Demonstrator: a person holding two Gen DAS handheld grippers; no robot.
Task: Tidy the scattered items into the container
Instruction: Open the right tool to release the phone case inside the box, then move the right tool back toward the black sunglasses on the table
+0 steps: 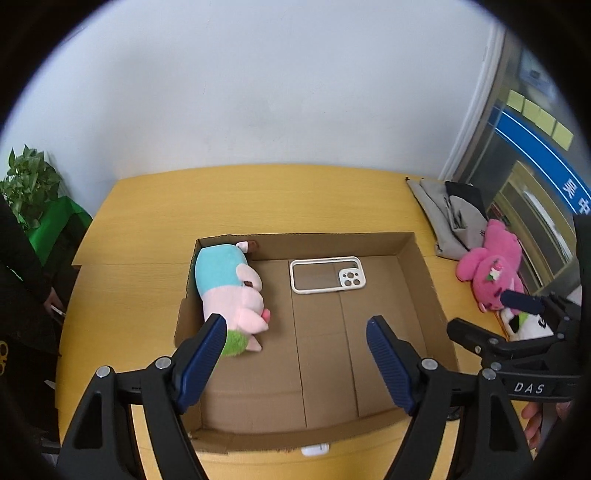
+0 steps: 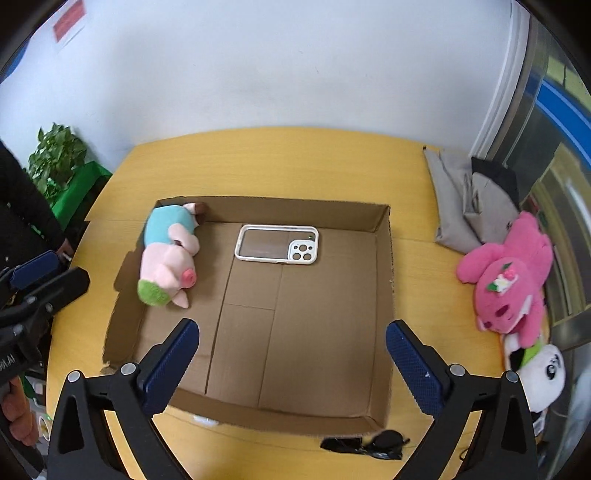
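Both the left hand-held gripper (image 1: 295, 354) and the right hand-held gripper (image 2: 293, 363) hung open and empty above the box (image 2: 384, 266). The pink plush (image 2: 506, 280) lay on the desk to the right gripper's right; it would best approach wide and pinch the body.

On my right gripper (image 1: 517, 314), seen from my left wrist camera, white letters on the black arm read "DAS". The blue band (image 1: 546, 166) on the glass door carries white Chinese characters, partly cut off. The red notice (image 2: 68, 24) on the wall is too blurred to read.
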